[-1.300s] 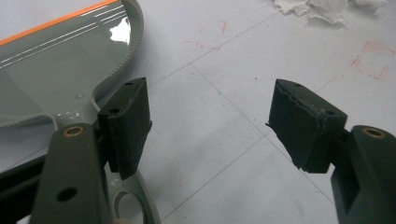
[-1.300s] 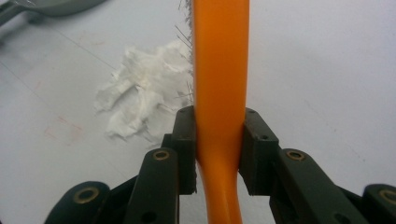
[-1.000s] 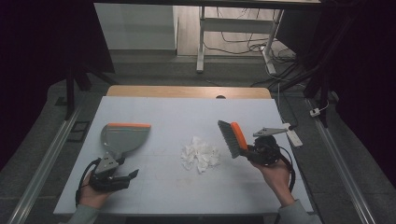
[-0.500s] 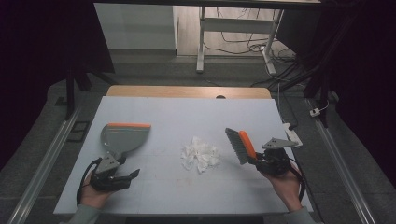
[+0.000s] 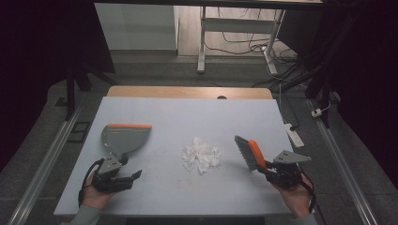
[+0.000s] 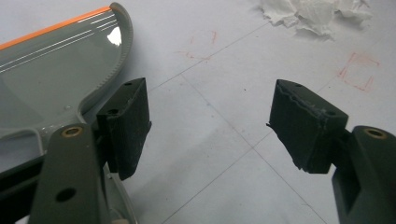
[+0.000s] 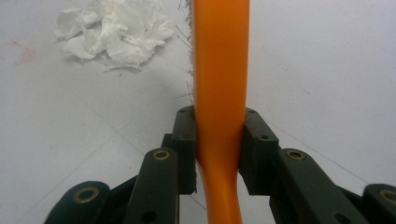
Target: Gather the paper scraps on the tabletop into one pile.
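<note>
A grey dustpan [image 5: 123, 139] with an orange front lip lies at the table's left; its pan [image 6: 51, 74] fills the upper left of the left gripper view. My left gripper [image 5: 133, 176] stands open just in front of the dustpan's handle, nothing between its jaws. A pile of crumpled white tissue [image 5: 202, 155] sits mid-table, also seen in the tissue [image 7: 114, 35] of the right gripper view. My right gripper [image 5: 268, 166] is shut on the orange handle [image 7: 219, 93] of a hand brush [image 5: 248, 152], whose grey bristles point toward the tissue.
The white tabletop [image 5: 187, 117] has a wooden strip along its far edge. Faint red marks [image 6: 357, 70] show on the surface near the tissue. Table legs and cables stand on the floor beyond the far edge.
My right gripper has carried the brush toward the front right, away from the tissue pile. The left gripper and dustpan have stayed put.
</note>
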Tool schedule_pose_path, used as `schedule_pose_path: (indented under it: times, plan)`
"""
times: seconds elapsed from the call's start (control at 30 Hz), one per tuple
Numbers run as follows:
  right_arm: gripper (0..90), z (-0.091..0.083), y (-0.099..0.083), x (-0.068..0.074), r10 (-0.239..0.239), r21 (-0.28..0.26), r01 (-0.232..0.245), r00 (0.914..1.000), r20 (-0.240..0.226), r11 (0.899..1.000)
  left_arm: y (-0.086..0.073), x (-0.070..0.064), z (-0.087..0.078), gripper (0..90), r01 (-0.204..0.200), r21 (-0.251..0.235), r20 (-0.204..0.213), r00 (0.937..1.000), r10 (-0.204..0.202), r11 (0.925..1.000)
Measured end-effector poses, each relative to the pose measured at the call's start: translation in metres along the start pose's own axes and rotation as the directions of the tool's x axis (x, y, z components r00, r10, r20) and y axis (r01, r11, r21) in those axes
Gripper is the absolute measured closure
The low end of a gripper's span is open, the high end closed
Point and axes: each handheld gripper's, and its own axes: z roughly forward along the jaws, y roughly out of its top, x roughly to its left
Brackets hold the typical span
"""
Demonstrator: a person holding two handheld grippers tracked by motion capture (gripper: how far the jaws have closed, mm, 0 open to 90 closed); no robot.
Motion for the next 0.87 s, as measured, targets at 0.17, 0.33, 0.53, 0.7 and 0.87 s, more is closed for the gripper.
schedule_pose_path:
  times: [0.17, 0.33, 0.53, 0.7, 0.87]
  plan:
    - [70.6, 0.0025, -0.0023, -0.0012, -0.009, -0.004, 0.009, 1.0, 0.003, 1.0, 0.0002, 0.0002, -0.001, 29.7, -0.002, -0.005, 0.0, 1.0, 0.002, 1.0]
    - [70.6, 0.0012, -0.0024, -0.0015, -0.014, -0.014, 0.014, 0.9999, 0.003, 1.0, 0.0005, 0.0006, -0.002, 29.7, -0.005, -0.007, -0.002, 1.0, 0.005, 1.0]
    - [70.6, 0.0002, -0.0017, -0.0011, -0.013, -0.018, 0.013, 0.9999, 0.009, 1.0, 0.0005, 0.0001, -0.0026, 29.7, -0.001, -0.01, -0.001, 1.0, 0.001, 1.0]
    - [70.6, -0.0017, -0.0016, -0.0011, -0.015, -0.027, 0.016, 0.9998, 0.011, 1.0, 0.0005, -0.0004, -0.0028, 29.6, -0.003, -0.008, 0.001, 1.0, 0.003, 1.0]
    - [70.6, -0.0025, -0.0011, -0.0002, -0.016, -0.035, 0.016, 0.9999, 0.003, 0.999, 0.0002, -0.0004, -0.0031, 29.6, -0.003, -0.007, 0.0, 1.0, 0.003, 1.0]
